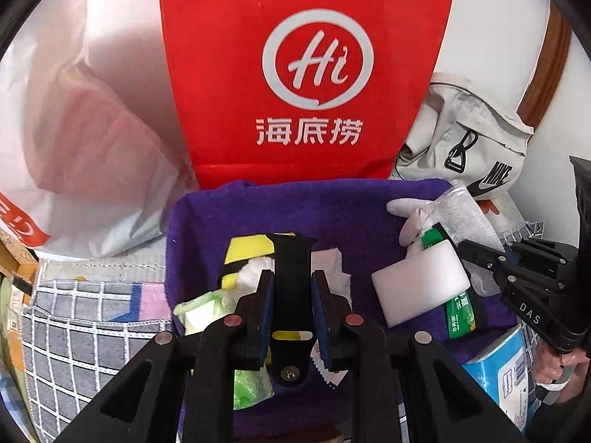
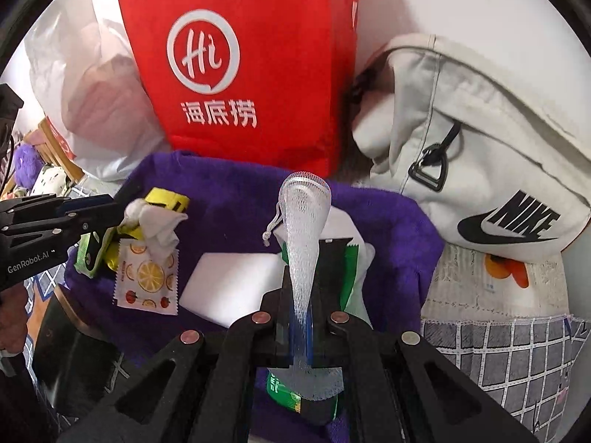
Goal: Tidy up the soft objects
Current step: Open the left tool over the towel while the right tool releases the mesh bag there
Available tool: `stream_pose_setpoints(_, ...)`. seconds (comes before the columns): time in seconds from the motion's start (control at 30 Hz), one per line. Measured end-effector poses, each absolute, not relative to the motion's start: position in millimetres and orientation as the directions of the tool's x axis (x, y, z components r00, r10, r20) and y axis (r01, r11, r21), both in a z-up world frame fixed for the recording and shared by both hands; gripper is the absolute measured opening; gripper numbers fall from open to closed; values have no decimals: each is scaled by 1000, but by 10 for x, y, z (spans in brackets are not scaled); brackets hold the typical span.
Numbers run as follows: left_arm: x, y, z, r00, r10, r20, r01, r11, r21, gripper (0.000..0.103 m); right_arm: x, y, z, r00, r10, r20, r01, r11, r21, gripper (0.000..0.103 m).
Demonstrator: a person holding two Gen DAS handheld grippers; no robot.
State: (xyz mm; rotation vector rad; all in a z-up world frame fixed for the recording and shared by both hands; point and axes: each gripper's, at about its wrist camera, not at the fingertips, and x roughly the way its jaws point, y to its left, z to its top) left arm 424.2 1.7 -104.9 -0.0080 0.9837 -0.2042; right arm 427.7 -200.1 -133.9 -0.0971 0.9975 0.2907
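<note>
Both jaws are clenched: my left gripper (image 1: pixel 292 288) pinches a black watch strap (image 1: pixel 291 258), and my right gripper (image 2: pixel 303 295) grasps a white mesh pouch (image 2: pixel 303 229) that stands up from between its pads. Beneath both I see a purple towel (image 1: pixel 332 214) strewn with a white sponge block (image 1: pixel 417 280), a green packet (image 1: pixel 461 313) and a fruit-print sachet (image 2: pixel 147 277). At the far edge stands a red paper bag (image 1: pixel 306 66), a white plastic bag (image 1: pixel 92 129) to its left and a white Nike bag (image 2: pixel 498 170) to its right. A grey checked cloth (image 1: pixel 85 317) covers the surface around the towel.
</note>
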Motion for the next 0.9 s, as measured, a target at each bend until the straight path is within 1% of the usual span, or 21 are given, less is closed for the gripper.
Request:
stream_pose_setpoints(0.23, 4312, 8, -1192, 509, -171, -844, 160, 982, -102, 20, 4310, -2000, -1454, 470, 196, -861, -291, 955, 58, 5)
stream_pose_setpoints(0.47, 4373, 30, -1273, 476, -190, -858, 152, 979, -133, 20, 4342, -2001, -1530, 450, 206, -869, -291, 954, 75, 5)
stream_pose_setpoints(0.57, 4379, 52, -1273, 470, -200, -860, 146, 978, -148, 20, 4350, -2001, -1518, 448, 219, -867, -295, 951, 88, 8)
stream_pose_setpoints(0.63, 4387, 64, -1282, 458, -201, -866, 139, 978, -153, 21, 4344, -2006, -1497, 444, 241, -863, -305, 946, 108, 22)
stream_pose_setpoints(0.7, 4384, 87, -1282, 452, -201, -869, 130, 979, -159, 21, 4336, -1999, -1475, 456, 239, -857, -304, 947, 102, 27)
stream_pose_setpoints(0.73, 4375, 95, -1276, 453, -197, -869, 127, 980, -156, 23, 4331, -2000, -1459, 463, 237, -854, -302, 948, 100, 35)
stream_pose_setpoints(0.77, 4367, 98, -1273, 452, -196, -870, 126, 980, -155, 25, 4324, -2008, -1440, 470, 234, -851, -296, 950, 98, 39)
stream_pose_setpoints(0.83, 4347, 108, -1254, 446, -205, -871, 126, 978, -166, 28, 4301, -2035, -1397, 485, 237, -842, -287, 952, 103, 51)
stream_pose_setpoints(0.87, 4329, 114, -1235, 444, -208, -872, 125, 978, -169, 31, 4286, -2048, -1371, 486, 246, -839, -284, 952, 114, 55)
stream_pose_setpoints(0.9, 4307, 118, -1213, 446, -207, -871, 124, 978, -168, 33, 4274, -2059, -1345, 487, 250, -837, -276, 953, 124, 65)
